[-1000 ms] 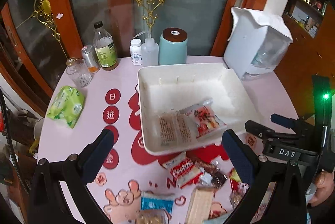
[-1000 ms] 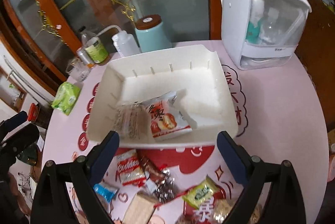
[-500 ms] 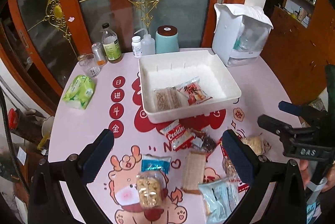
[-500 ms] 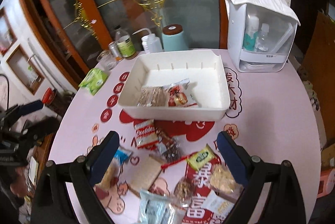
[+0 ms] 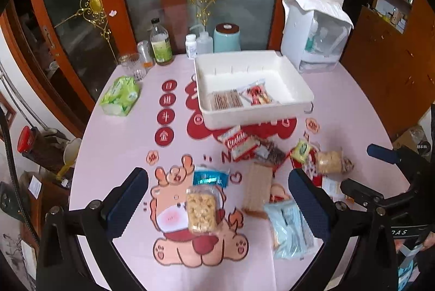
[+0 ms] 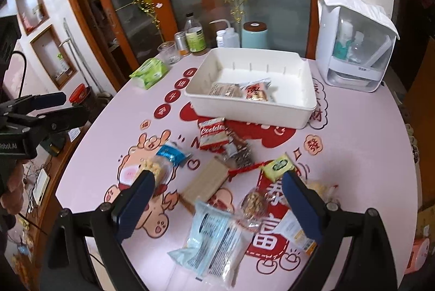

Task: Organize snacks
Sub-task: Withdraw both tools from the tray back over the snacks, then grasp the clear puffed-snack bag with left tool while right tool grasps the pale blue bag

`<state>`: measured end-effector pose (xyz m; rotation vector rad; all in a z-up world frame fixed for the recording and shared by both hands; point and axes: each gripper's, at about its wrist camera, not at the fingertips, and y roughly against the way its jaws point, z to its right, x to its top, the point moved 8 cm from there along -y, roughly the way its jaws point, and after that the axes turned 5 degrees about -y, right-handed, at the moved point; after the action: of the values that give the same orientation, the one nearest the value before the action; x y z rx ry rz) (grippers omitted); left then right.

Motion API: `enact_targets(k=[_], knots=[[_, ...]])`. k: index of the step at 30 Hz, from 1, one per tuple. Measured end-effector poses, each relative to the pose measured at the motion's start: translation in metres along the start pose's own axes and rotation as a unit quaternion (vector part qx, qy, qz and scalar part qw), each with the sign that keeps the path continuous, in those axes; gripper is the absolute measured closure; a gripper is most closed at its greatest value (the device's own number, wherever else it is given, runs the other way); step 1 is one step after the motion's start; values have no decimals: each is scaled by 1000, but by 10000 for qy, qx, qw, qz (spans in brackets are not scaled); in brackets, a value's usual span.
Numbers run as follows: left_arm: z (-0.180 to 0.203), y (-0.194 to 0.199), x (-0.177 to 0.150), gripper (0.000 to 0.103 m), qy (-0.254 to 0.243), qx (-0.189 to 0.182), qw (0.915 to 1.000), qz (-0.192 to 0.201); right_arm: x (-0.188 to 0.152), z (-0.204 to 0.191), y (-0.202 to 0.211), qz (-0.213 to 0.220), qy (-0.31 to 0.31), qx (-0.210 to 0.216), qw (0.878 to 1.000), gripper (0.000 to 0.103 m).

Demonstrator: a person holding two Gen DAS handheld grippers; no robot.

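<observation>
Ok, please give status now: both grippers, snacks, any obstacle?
Left gripper open, empty. Right gripper open, empty. Two packets in white bin; other snacks loose on table. No obstacle.

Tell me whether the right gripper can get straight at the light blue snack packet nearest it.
Probably yes. The right gripper is open and empty, and the light blue snack packet lies flat on the table just below its fingers, with nothing on top. A round nut packet crowds its far edge.
</observation>
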<state>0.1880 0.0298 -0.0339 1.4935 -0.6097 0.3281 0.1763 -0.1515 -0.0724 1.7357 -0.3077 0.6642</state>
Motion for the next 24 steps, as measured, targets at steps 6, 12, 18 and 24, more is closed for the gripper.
enact_targets(k=[6,12,18,24], knots=[[0,-10,-34,1,-44,-80,9996,-259,-38,-7,-12,-167,-66,74,9998,8],[-6,-44,-70,1,-166,-318,9980,-518,-75,3,-38,-351,-560,-109,9978,0],[-14,-88,-106,1,-412,-329,9952,-821,-114,15,-71,-721,-923,-382,9924,0],[-24,-139,-131,1,-282,-471,9899,-1304,-144,25,-102,-1132,-1212,-647,9840,0]])
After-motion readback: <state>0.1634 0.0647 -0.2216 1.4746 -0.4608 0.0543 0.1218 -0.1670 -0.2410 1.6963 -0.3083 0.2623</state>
